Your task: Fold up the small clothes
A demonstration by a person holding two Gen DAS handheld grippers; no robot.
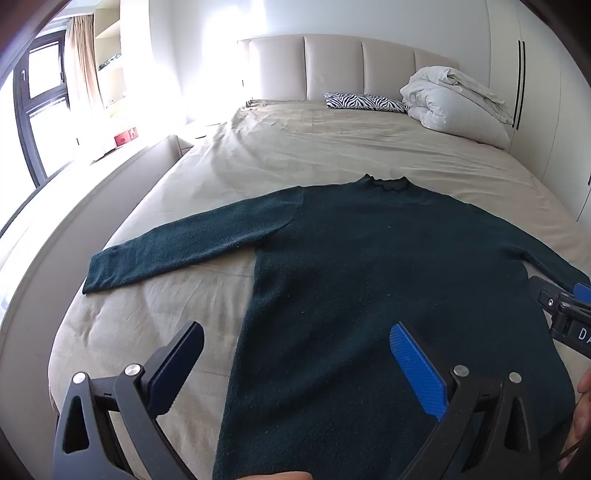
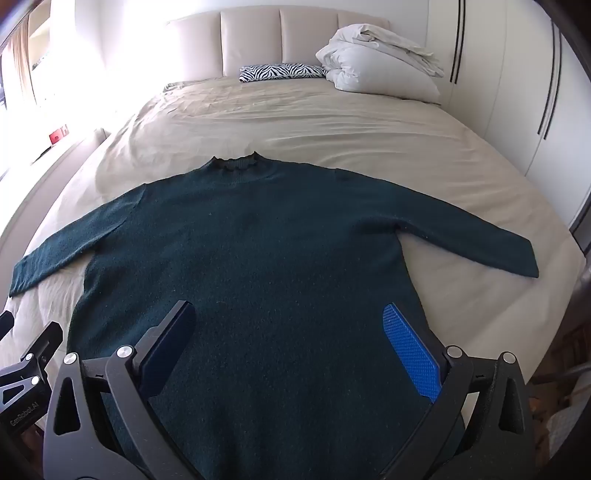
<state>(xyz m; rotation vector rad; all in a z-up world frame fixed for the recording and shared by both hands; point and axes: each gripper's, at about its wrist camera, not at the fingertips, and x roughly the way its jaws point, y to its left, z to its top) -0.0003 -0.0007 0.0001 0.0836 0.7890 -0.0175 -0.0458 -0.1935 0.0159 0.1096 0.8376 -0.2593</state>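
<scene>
A dark green long-sleeved sweater (image 1: 369,266) lies flat on the beige bed sheet (image 1: 295,147), collar away from me, both sleeves spread out; it also shows in the right wrist view (image 2: 258,240). My left gripper (image 1: 295,350) is open and empty above the sweater's lower left side; its left finger is over the sheet. My right gripper (image 2: 290,336) is open and empty above the lower right part of the body. The right gripper also shows at the right edge of the left wrist view (image 1: 565,314).
A folded white duvet (image 2: 380,62) and a zebra-print pillow (image 2: 280,72) lie at the padded headboard (image 2: 288,33). Wardrobe doors (image 2: 509,92) run along the right. A padded bed frame (image 1: 92,206) and window (image 1: 37,110) are on the left.
</scene>
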